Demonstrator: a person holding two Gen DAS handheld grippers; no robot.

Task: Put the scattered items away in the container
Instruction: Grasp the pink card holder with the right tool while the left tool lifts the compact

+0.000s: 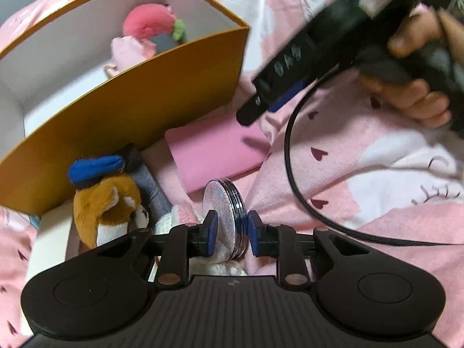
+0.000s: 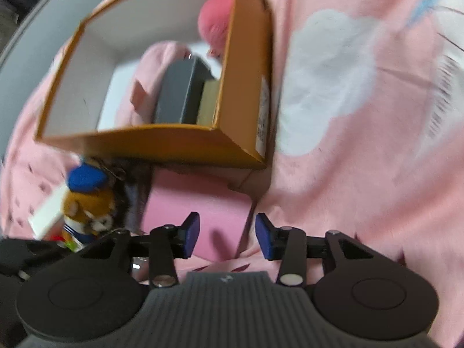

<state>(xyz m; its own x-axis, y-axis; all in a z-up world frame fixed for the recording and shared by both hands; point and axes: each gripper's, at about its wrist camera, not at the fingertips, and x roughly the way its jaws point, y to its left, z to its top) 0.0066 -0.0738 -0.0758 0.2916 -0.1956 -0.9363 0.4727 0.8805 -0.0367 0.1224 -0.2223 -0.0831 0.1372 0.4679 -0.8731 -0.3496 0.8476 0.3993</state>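
My left gripper [image 1: 231,233] is shut on a round silver compact [image 1: 224,217] standing on edge, held just above a white fluffy thing on the pink bedding. The orange box [image 1: 130,98] stands beyond, open-topped, with a pink plush [image 1: 149,18], a pale pink item and a dark grey box [image 2: 179,90] inside. A pink flat case [image 1: 214,155] lies in front of the box. A brown plush with a blue cap [image 1: 101,197] lies left of it. My right gripper [image 2: 227,236] is open and empty above the pink case [image 2: 197,211]; it also shows in the left wrist view [image 1: 255,107].
A black cable [image 1: 293,179] trails over the pink patterned bedding [image 2: 362,174]. A white box [image 1: 50,243] lies at the left beside the brown plush [image 2: 87,203]. A grey strap [image 1: 153,188] lies by the plush. The orange box's corner [image 2: 246,150] is near the right gripper.
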